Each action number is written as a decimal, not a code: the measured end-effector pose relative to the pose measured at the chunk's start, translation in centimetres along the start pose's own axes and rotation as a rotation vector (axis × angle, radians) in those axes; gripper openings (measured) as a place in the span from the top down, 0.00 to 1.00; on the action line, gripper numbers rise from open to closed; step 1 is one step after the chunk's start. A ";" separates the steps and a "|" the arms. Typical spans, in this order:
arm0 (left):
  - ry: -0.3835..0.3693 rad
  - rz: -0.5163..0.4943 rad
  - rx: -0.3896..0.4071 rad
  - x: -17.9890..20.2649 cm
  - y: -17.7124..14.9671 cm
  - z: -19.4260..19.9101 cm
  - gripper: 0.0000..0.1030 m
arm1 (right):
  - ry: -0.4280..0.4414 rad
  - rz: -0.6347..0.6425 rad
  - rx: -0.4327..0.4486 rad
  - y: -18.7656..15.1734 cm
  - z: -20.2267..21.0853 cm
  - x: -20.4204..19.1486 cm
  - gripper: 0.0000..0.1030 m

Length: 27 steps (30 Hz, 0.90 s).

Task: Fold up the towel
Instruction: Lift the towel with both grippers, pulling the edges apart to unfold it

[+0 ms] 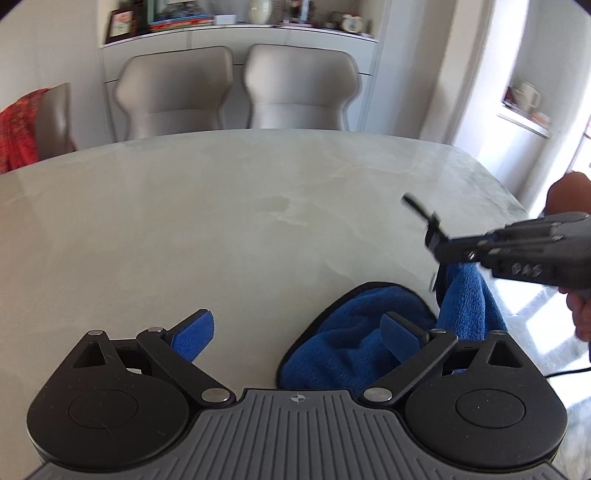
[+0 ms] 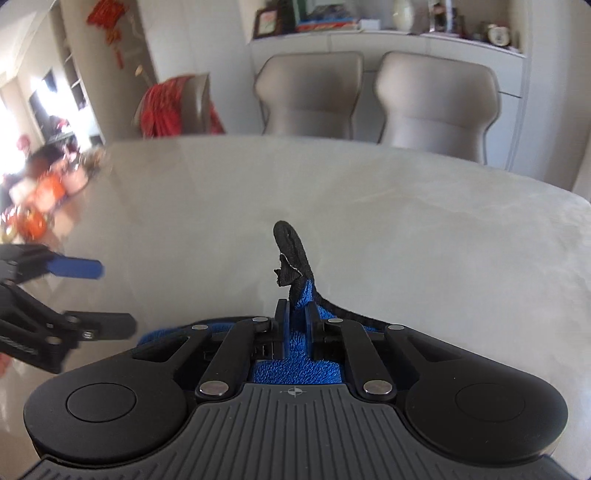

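A blue towel [image 1: 343,332] with black edging lies bunched on the marble table [image 1: 221,206] near its front edge. My left gripper [image 1: 295,332] is open and empty, its right finger over the towel, its left finger over bare table. My right gripper [image 2: 295,314] is shut on a corner of the towel [image 2: 299,295] and holds it lifted; the black hanging loop [image 2: 291,240] sticks up past the fingertips. In the left wrist view the right gripper [image 1: 434,240] is at the right with towel hanging from it. In the right wrist view the left gripper [image 2: 107,295] is at the left, open.
Two grey chairs [image 1: 236,88] stand at the far side of the table. A chair with red cloth [image 1: 22,125] stands at the left. A shelf with books and ornaments [image 1: 236,18] is behind. Cluttered orange items [image 2: 40,192] lie at the table's left end.
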<state>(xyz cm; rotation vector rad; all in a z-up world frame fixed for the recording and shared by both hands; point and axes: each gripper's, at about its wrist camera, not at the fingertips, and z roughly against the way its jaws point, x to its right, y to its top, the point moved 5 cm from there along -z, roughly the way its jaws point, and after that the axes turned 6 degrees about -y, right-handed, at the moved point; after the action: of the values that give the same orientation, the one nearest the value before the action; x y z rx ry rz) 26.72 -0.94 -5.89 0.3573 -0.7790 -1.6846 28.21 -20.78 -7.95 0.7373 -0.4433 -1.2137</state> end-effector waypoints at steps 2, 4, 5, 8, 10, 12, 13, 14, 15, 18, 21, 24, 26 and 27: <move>-0.036 -0.038 -0.008 0.7 1.2 -1.1 0.05 | -0.020 -0.028 0.022 0.0 1.4 0.9 0.92; -0.085 -0.068 -0.012 1.5 2.3 -2.3 0.05 | -0.038 -0.064 0.033 -0.5 2.7 1.7 0.92; -0.111 -0.081 -0.021 1.9 2.8 -3.1 0.06 | -0.044 -0.077 0.034 -0.9 3.2 2.1 0.92; -0.194 -0.115 -0.074 3.1 3.6 -5.2 0.08 | -0.061 -0.114 0.031 -1.9 4.5 3.0 0.91; -0.251 -0.133 -0.114 3.8 3.7 -6.4 0.09 | -0.070 -0.135 0.026 -2.7 5.0 3.4 0.91; -0.286 -0.146 -0.140 4.3 3.6 -7.5 0.11 | -0.074 -0.149 0.020 -3.3 5.3 3.7 0.90; -0.299 -0.151 -0.153 4.6 3.6 -8.0 0.13 | -0.077 -0.157 0.018 -3.5 5.4 3.7 0.90; -0.303 -0.159 -0.160 4.7 3.4 -8.3 0.16 | -0.079 -0.167 0.014 -3.8 5.5 3.9 0.90; -0.307 -0.167 -0.167 4.9 3.1 -8.6 0.17 | -0.079 -0.178 0.012 -4.0 5.6 4.1 0.90; -0.310 -0.198 -0.185 5.4 2.5 -9.3 0.17 | -0.075 -0.202 0.009 -4.5 5.5 4.2 0.89; -0.279 -0.248 -0.209 6.0 1.9 -10.3 0.17 | -0.071 -0.220 0.009 -4.8 5.5 4.5 0.89; -0.257 -0.265 -0.233 6.2 1.4 -11.3 0.17 | -0.064 -0.229 0.011 -5.0 5.6 4.7 0.89; -0.249 -0.254 -0.250 6.2 1.2 -11.9 0.17 | -0.062 -0.230 0.013 -4.9 5.6 4.8 0.89; -0.245 -0.252 -0.260 6.2 1.0 -12.0 0.17 | -0.060 -0.231 0.014 -4.9 5.6 4.9 0.89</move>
<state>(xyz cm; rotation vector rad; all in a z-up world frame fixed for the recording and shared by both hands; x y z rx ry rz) 33.21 -10.54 -12.97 0.0692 -0.7017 -2.0677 22.63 -27.72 -7.95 0.7813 -0.4243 -1.4532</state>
